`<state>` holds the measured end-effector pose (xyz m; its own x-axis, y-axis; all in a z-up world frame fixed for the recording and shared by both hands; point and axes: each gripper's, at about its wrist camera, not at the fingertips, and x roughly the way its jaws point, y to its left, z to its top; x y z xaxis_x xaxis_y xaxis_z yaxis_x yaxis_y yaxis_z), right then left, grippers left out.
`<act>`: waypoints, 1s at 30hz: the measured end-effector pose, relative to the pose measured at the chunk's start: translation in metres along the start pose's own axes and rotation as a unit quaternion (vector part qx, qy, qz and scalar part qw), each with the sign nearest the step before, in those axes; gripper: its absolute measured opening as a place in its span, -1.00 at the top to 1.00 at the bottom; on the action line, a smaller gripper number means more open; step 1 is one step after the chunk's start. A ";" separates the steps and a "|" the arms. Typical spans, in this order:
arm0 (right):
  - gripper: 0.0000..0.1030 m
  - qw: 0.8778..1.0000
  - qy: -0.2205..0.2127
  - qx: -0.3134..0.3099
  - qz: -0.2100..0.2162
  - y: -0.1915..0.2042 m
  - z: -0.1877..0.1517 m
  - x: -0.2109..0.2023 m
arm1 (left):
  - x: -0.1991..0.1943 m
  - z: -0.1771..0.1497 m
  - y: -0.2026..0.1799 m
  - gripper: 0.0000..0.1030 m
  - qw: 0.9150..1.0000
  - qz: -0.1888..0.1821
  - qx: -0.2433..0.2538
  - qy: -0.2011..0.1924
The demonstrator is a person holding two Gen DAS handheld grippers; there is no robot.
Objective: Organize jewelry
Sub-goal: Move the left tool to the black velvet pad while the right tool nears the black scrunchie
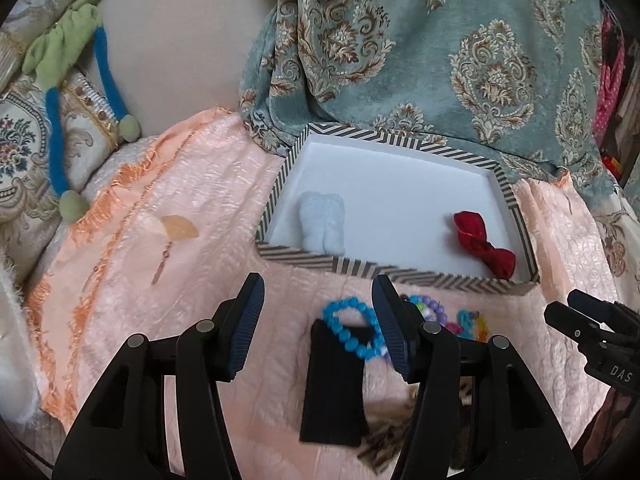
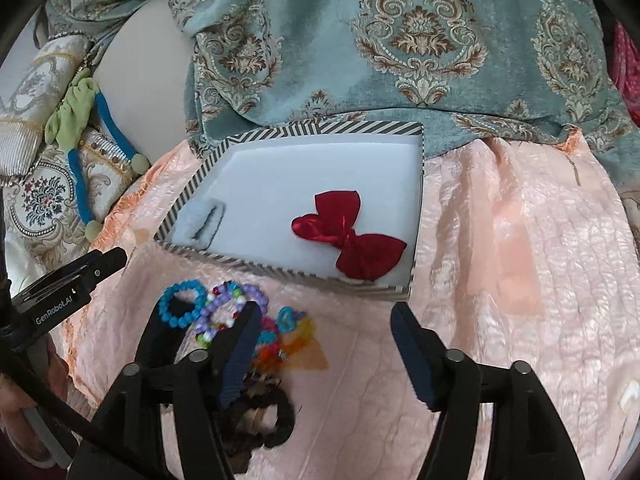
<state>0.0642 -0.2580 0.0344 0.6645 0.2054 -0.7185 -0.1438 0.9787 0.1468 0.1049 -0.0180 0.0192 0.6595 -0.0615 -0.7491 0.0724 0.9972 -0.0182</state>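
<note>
I hold both grippers tilted downward over the peach bedspread (image 2: 500, 240), side by side, each pointing toward the striped box (image 1: 400, 270) that sits at the far edge of the spread against the teal patterned fabric (image 1: 460, 40). My left gripper (image 1: 318, 332) has its jaws spread apart with nothing pressed between the pads; below the gap lie a blue bead bracelet (image 1: 352, 330) and a black fabric piece (image 1: 334, 388) on the spread, just short of the box's near wall. My right gripper (image 2: 322, 354) is likewise parted and grips nothing, only bare bedspread showing between its fingers. Its left finger stands over a heap of jewelry: a purple bead bracelet (image 2: 224, 304), bright plastic hair clips (image 2: 288, 332) and a dark scrunchie (image 2: 272, 412), all near the box's near wall. Inside the box, a red bow (image 2: 348, 236) lies toward the near right corner and a pale blue fluffy clip (image 2: 202, 222) rests against the near left corner. A small gold earring (image 1: 160, 268) lies alone on the spread, well to the left of the box.
</note>
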 end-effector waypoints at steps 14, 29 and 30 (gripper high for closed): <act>-0.31 1.000 -0.014 -0.010 0.012 0.008 -0.036 -0.045 | -0.054 -0.036 0.010 -0.09 0.999 -0.029 -0.027 -0.007; -0.31 0.999 0.025 -0.017 0.040 0.009 -0.064 -0.028 | -0.050 -0.061 0.028 -0.09 0.998 -0.033 -0.057 0.023; -0.31 0.999 0.026 -0.018 0.039 0.009 -0.065 -0.028 | -0.049 -0.062 0.028 -0.09 0.998 -0.032 -0.055 0.024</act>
<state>-0.0033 -0.2548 0.0112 0.6115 0.2797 -0.7402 -0.2202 0.9586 0.1802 0.0283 0.0157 0.0148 0.6199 -0.1250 -0.7747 0.0280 0.9901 -0.1374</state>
